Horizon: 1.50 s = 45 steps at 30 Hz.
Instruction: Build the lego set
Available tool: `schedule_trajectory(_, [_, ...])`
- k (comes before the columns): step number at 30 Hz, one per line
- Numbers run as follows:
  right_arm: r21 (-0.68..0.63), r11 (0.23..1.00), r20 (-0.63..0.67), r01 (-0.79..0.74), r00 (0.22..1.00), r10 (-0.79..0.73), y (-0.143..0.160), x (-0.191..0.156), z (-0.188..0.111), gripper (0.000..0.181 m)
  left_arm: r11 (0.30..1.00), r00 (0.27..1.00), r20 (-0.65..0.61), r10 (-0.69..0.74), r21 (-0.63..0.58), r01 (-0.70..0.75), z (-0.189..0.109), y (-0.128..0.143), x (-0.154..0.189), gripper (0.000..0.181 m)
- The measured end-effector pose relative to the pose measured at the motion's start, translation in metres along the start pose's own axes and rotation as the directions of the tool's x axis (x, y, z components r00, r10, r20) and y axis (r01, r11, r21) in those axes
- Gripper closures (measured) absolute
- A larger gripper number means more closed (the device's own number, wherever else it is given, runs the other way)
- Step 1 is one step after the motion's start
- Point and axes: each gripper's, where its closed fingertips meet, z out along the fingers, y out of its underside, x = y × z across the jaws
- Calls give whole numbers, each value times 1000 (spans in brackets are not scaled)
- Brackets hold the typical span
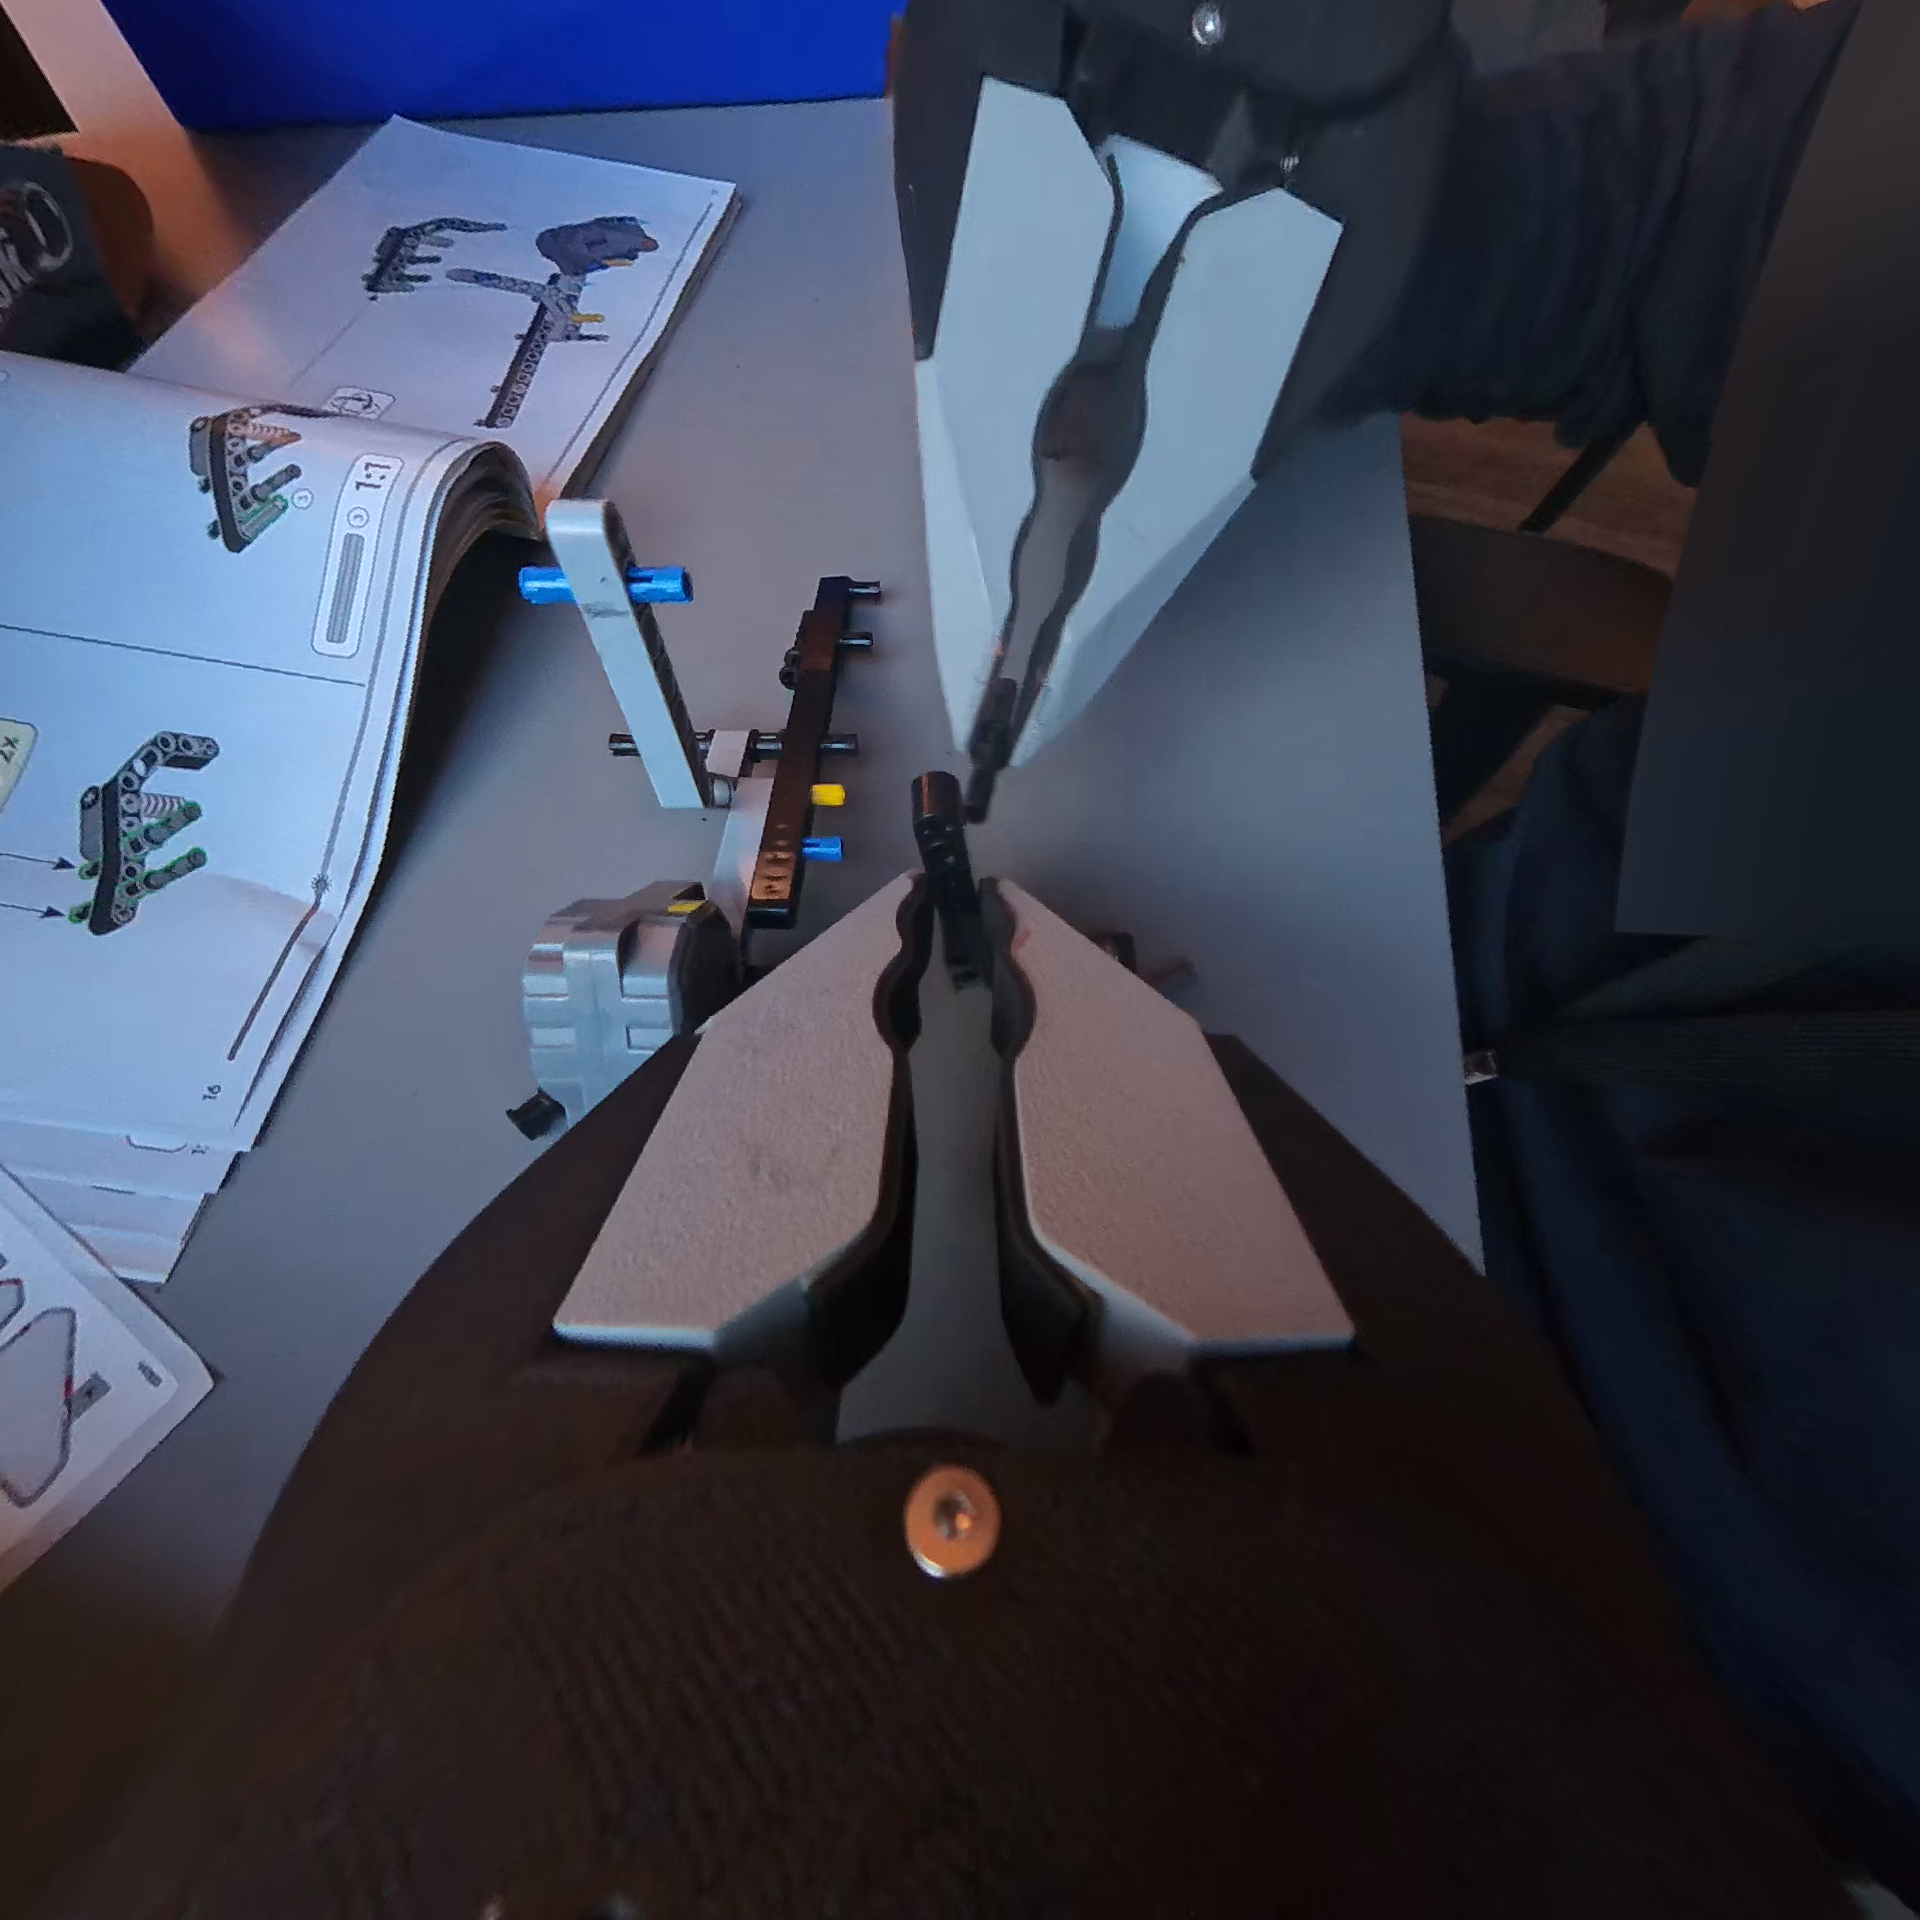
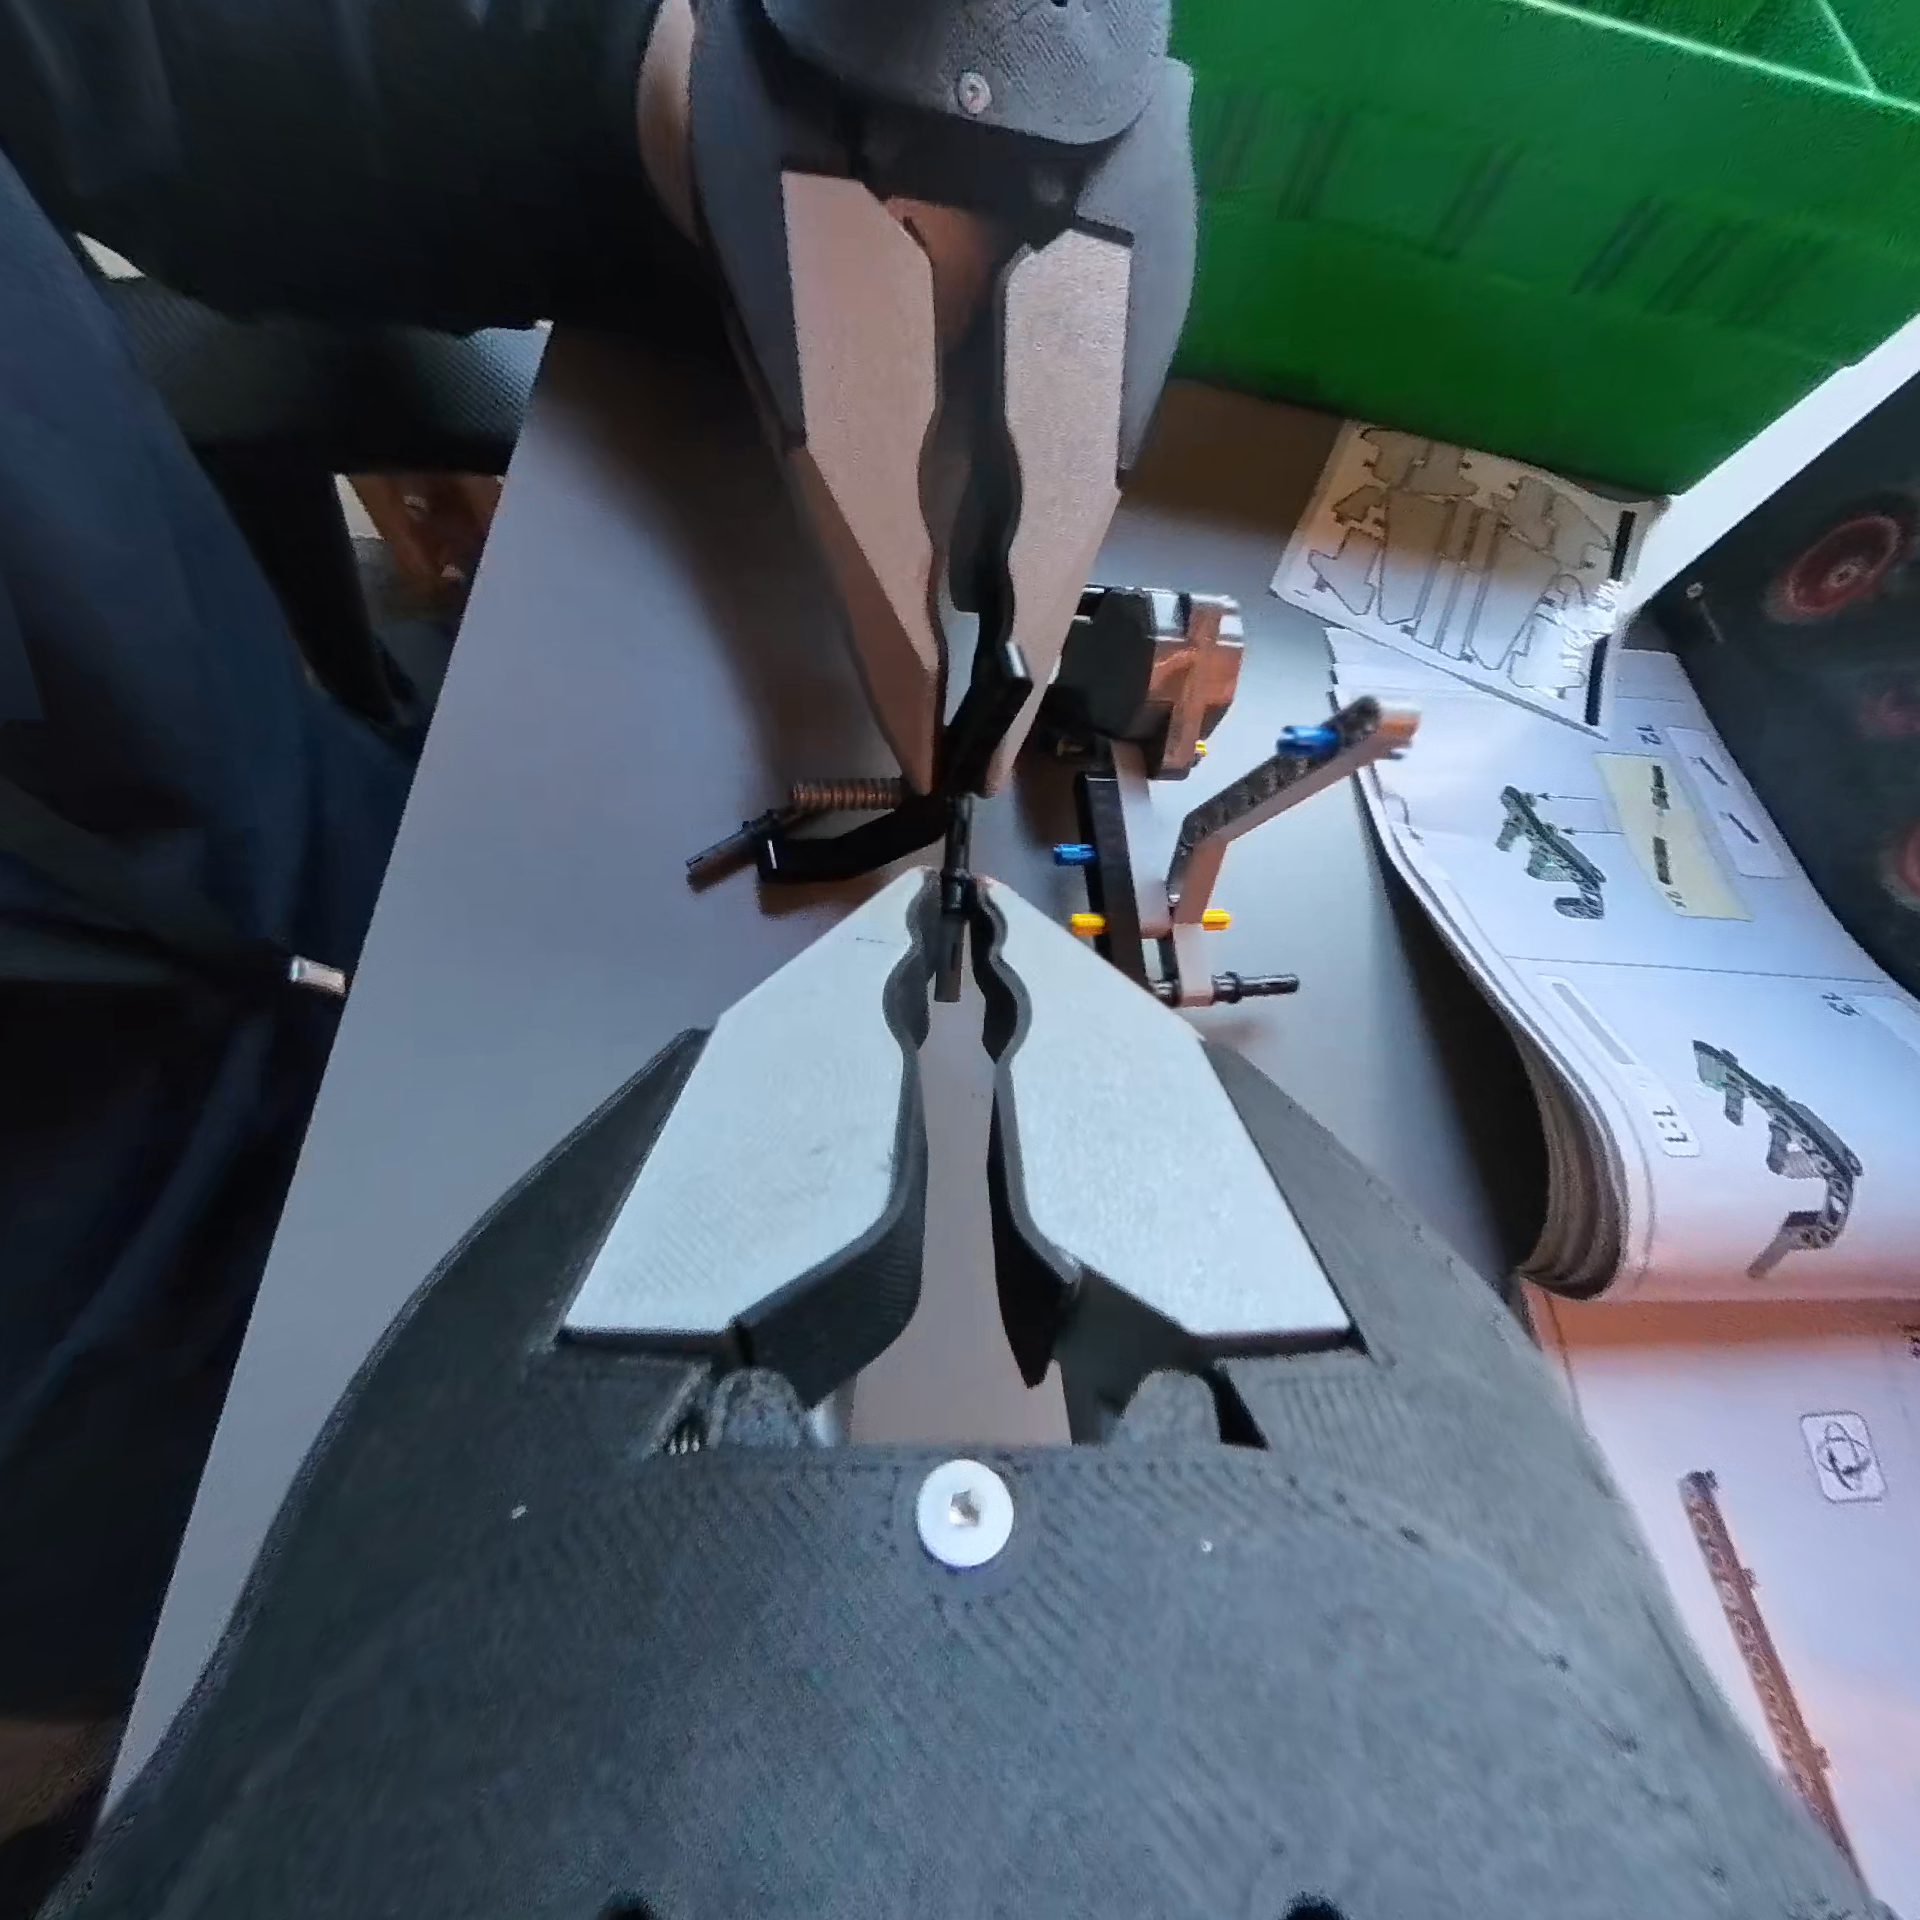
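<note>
My left gripper is shut on a short black beam that sticks out past its tips. My right gripper is shut on a thin black pin. The two grippers face each other tip to tip above the grey table. The pin's end is at the beam's end hole; I cannot tell whether it is inside. In the right wrist view the beam shows in the left gripper. The partly built model lies on the table beside them, a long black beam with several pins.
A grey motor block and a grey angled beam with a blue pin belong to the model. A black part with a copper spring lies under the grippers. The open instruction booklet lies beside the model. A green box stands behind. The table edge is close. Less than 4 cm separates the two grippers' tips. It is some 6 cm from my left tips to the grey motor block.
</note>
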Motion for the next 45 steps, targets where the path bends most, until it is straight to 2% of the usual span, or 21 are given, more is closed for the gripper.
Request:
schedule_trajectory(22, [-38, 999, 22, -12, 1000, 13, 3, -7, 1, 179, 1000, 996, -85, -11, -18, 10, 5, 0, 9, 176])
schedule_trajectory(25, [-31, 999, 30, -35, 999, 36, 4, -6, 2, 180, 999, 998, -56, -16, -50, 13, 8, 4, 6, 173])
schedule_trajectory(29, [-43, 998, 42, -36, 998, 38, 8, -8, 7, 179, 988, 998, -36, 56, -145, -60, 18, 16, 9, 162])
schedule_trajectory(35, [-48, 998, 44, -30, 999, 33, 10, -7, 4, 179, 998, 1000, -20, 2, -65, -3, 11, 5, 3, 176])
schedule_trajectory(45, [-38, 999, 19, -37, 999, 38, 12, 0, 5, 179, 997, 997, -49, -62, -45, 60, 8, 3, 1, 177])
